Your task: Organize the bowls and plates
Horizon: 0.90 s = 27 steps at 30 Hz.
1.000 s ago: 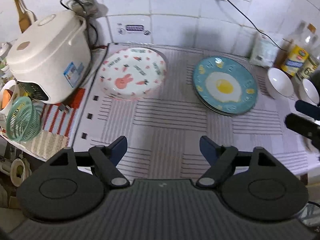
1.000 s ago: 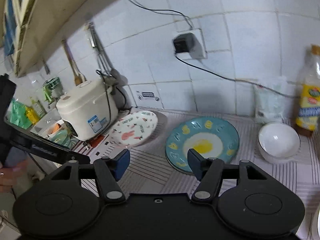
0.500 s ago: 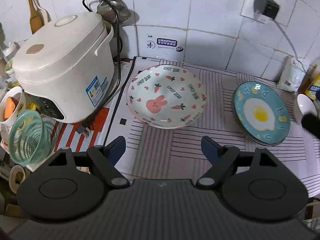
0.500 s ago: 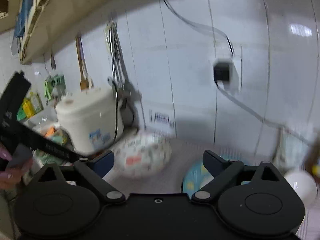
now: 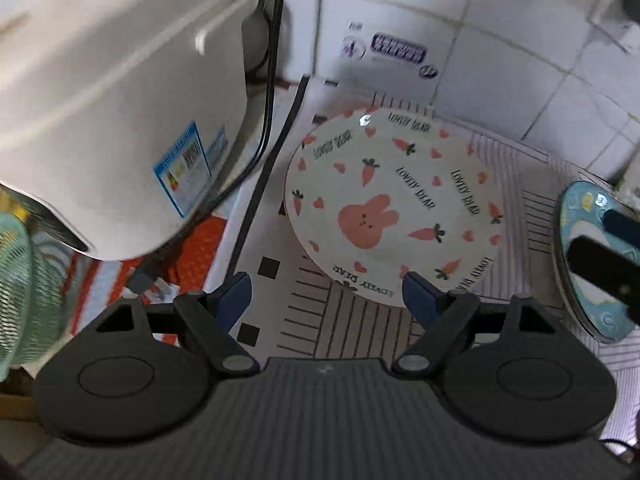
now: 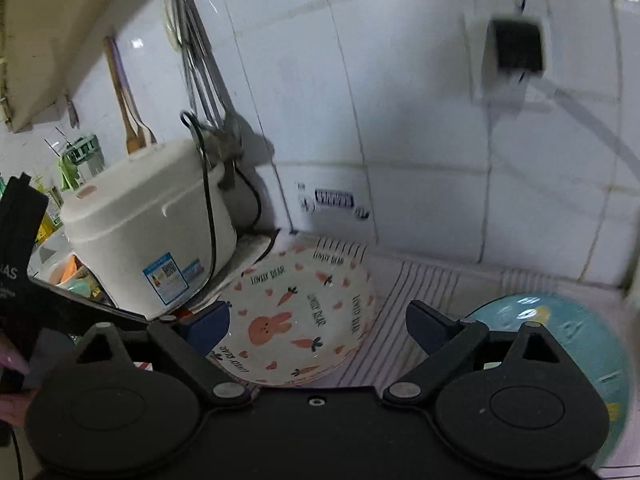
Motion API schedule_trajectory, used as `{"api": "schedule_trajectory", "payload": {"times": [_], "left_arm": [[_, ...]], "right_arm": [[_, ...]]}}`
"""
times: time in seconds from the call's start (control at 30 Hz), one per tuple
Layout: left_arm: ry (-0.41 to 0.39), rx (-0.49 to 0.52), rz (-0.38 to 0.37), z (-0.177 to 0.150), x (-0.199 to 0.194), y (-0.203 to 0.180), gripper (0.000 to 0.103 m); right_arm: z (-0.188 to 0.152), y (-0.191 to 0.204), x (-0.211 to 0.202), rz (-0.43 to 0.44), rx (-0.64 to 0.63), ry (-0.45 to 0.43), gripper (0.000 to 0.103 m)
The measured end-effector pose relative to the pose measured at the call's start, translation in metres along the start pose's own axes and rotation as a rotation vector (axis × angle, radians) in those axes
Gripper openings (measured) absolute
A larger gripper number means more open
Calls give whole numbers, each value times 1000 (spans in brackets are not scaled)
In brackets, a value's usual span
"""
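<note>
A white plate with a pink rabbit and carrots point(image 5: 394, 208) lies on the striped mat near the wall; it also shows in the right wrist view point(image 6: 300, 316). My left gripper point(image 5: 326, 298) is open and empty, just short of the plate's near rim. My right gripper point(image 6: 318, 326) is open and empty, above and in front of the same plate; its fingers show at the right edge of the left wrist view point(image 5: 604, 252). A blue plate with a fried-egg picture point(image 6: 576, 344) lies to the right and also shows in the left wrist view point(image 5: 584, 248).
A white rice cooker point(image 5: 112, 120) with a black cord stands close on the left of the rabbit plate. A green basket point(image 5: 24, 288) is at the far left. The tiled wall point(image 6: 400, 120) with a socket and hanging utensils is right behind.
Both grippers have moved left and closer to the rabbit plate, which now fills more of each view. The white bowls and bottles at the right have left the views.
</note>
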<state>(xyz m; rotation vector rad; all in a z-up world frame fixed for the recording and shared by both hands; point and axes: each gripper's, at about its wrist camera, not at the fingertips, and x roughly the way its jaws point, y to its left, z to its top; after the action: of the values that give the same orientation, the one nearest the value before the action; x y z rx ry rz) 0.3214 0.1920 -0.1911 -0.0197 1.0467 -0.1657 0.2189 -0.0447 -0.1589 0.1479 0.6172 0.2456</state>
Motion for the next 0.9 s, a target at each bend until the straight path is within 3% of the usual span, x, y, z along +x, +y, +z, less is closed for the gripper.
{"api": "schedule_trajectory", "payload": {"times": [0.33, 0.5, 0.63, 0.7, 0.77, 0.9], "left_arm": [[45, -21, -7, 5, 45, 9, 79], [33, -26, 24, 11, 55, 12, 75], [38, -7, 29, 13, 61, 11, 59], [40, -11, 19, 14, 64, 11, 57], [47, -23, -2, 16, 65, 12, 48], [50, -35, -42, 18, 67, 10, 32]], "right_arm": [[-11, -12, 72, -32, 98, 154, 78], [-7, -15, 83, -28, 142, 188, 77], [-5, -18, 97, -38, 131, 206, 73], [-5, -21, 105, -40, 132, 216, 67], [-4, -27, 112, -37, 144, 226, 56], [-3, -39, 119, -16, 201, 228, 47]]}}
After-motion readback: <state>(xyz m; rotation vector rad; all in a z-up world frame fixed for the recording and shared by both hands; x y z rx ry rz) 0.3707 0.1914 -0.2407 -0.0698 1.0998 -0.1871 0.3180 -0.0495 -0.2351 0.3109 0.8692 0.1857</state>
